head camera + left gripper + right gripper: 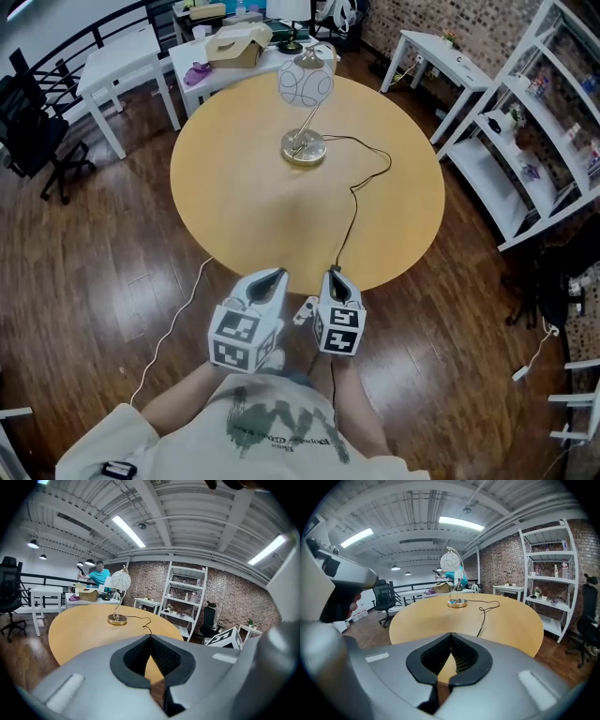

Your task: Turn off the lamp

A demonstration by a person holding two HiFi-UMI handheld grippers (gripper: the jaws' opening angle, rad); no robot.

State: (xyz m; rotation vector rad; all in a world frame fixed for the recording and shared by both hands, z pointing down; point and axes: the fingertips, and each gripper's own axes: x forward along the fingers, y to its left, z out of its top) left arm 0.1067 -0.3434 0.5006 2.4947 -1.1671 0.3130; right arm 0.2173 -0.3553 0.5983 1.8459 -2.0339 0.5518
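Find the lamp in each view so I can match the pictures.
Head view: lamp at top centre.
Left gripper view: lamp left of centre, about mid height.
Right gripper view: lamp at centre, slightly above the middle.
Shared landmark: the round wooden table it stands on.

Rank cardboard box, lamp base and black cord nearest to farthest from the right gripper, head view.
1. black cord, just ahead of the right gripper
2. lamp base, farther ahead, slightly left
3. cardboard box, on the white table beyond
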